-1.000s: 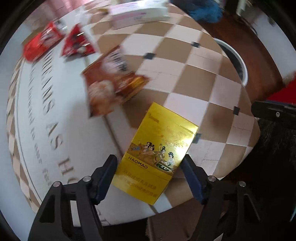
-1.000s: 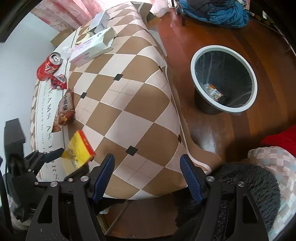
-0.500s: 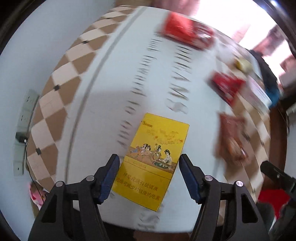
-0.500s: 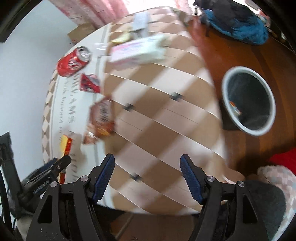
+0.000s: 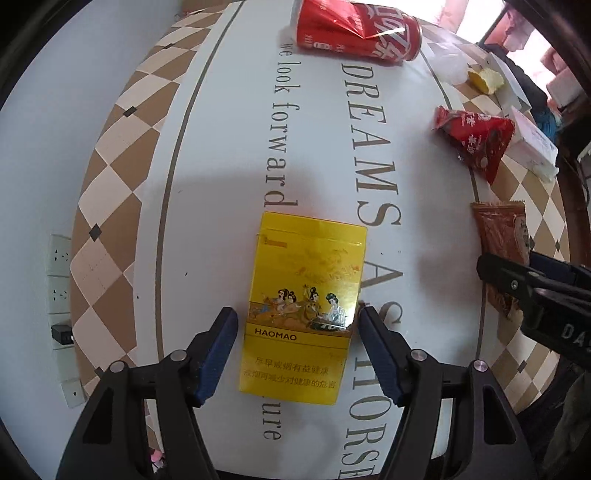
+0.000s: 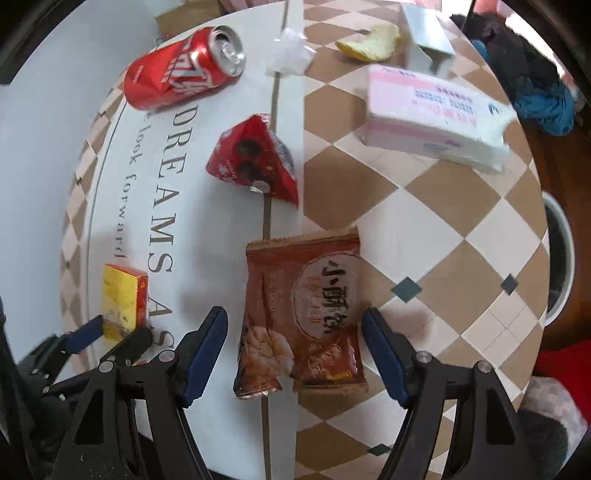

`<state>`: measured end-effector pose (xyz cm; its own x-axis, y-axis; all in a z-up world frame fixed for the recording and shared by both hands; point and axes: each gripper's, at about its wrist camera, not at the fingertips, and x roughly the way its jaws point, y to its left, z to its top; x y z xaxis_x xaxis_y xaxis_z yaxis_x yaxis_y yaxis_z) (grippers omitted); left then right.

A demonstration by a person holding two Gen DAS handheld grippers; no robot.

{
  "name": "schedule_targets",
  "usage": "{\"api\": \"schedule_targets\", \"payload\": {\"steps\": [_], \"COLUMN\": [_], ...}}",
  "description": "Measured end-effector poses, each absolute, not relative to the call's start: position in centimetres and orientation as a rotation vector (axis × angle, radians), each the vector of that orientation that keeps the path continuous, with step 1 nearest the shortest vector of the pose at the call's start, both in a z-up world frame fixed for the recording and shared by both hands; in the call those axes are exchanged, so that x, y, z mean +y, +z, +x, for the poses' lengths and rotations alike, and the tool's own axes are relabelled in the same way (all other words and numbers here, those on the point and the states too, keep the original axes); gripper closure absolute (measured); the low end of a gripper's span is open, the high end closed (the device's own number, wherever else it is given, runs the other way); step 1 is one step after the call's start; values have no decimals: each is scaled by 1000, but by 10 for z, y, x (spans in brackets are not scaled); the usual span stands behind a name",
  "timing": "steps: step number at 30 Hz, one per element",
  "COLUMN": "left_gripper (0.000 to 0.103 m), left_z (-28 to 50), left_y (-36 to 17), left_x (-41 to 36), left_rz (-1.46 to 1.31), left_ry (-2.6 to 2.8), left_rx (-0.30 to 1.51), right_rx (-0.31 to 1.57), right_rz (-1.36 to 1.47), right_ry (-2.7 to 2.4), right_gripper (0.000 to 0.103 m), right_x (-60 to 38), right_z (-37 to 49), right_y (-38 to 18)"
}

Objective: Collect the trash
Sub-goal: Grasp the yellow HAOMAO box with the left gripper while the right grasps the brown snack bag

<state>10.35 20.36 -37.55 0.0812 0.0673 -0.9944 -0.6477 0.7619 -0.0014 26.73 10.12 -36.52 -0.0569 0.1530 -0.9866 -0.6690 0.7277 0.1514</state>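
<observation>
A yellow cigarette box point(image 5: 299, 310) lies flat on the white tablecloth, its near half between the fingers of my open left gripper point(image 5: 295, 317), which touch neither side clearly. It also shows in the right wrist view point(image 6: 123, 295). A brown snack packet point(image 6: 303, 317) lies between the fingers of my open right gripper point(image 6: 293, 317); it shows at the right in the left wrist view point(image 5: 502, 236). A dented red can point(image 6: 183, 68) and a red wrapper point(image 6: 255, 158) lie farther back.
A pink and white tissue pack point(image 6: 436, 110), a grey box point(image 6: 428, 33), a yellow scrap point(image 6: 371, 44) and crumpled clear plastic point(image 6: 291, 51) lie at the far side. The bin's white rim point(image 6: 565, 254) shows past the table's right edge.
Both grippers have swung over the table. The left now straddles the cigarette box squarely; the right has dropped close to the brown snack packet, which now lies between its fingers.
</observation>
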Motion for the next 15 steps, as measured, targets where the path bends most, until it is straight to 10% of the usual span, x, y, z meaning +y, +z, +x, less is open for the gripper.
{"api": "schedule_targets", "payload": {"steps": [15], "left_gripper": [49], "left_z": [105], "left_y": [-319], "left_x": [171], "left_rz": [-461], "left_ry": [695], "left_rx": [1285], "right_rx": [1385], "right_rz": [-460], "right_ry": [701], "right_gripper": [63], "right_x": [69], "right_z": [253], "right_y": [-349]}}
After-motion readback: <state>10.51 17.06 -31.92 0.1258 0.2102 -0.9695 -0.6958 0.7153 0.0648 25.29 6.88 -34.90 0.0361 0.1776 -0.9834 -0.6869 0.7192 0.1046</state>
